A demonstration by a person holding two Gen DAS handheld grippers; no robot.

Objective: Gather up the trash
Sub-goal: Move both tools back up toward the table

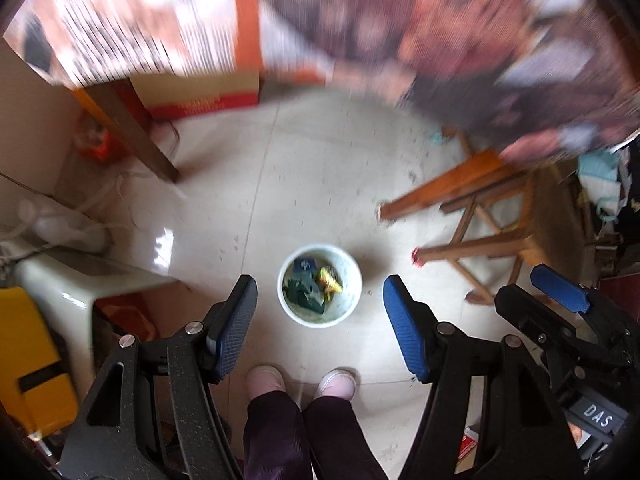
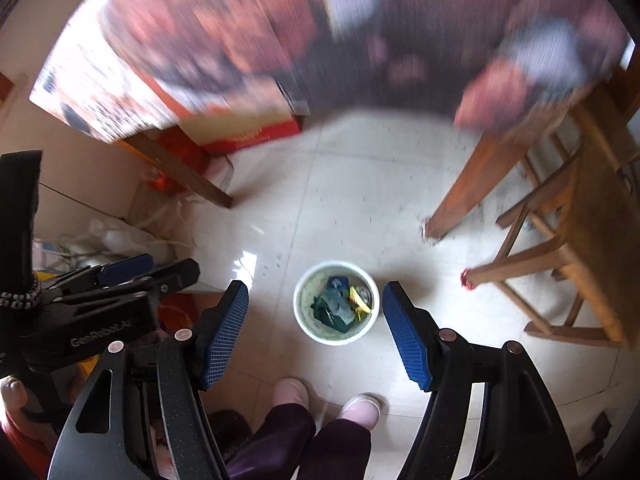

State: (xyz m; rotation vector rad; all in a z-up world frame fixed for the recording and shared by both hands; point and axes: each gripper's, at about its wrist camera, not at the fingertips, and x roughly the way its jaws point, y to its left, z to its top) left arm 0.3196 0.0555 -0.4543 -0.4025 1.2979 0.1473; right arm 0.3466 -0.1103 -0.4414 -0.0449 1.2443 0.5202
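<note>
Both cams look nearly straight down at a pale tiled floor (image 1: 320, 168). Landmark is the white bin (image 1: 320, 285), standing upright on the tiles.

Left gripper (image 1: 320, 328): blue pads spread wide, nothing between them, bin framed in the gap far below. Right gripper (image 2: 316, 328): same, jaws wide, empty, no contact with anything.

Trash (image 1: 310, 290) is inside the bin: dark green and blue wrappers on the left part, a yellow wrapper (image 1: 330, 280) on the right part. In the right cam the same pile (image 2: 340, 306) sits in the bin (image 2: 336, 303) bottom.

Person's feet in pink slippers (image 1: 266, 378) are just below the bin in frame, near but not touching, dark trouser legs above them.

Wooden stool (image 1: 484, 236) to the right of the bin, well apart. Dark table leg (image 1: 136, 132) up-left of the bin, red and tan cardboard box (image 1: 200, 96) behind it. Yellow object (image 1: 32, 352) far left of the bin; can't tell what it is.

Upper part of both frames is heavily smeared, patterned cloth, unreadable.
</note>
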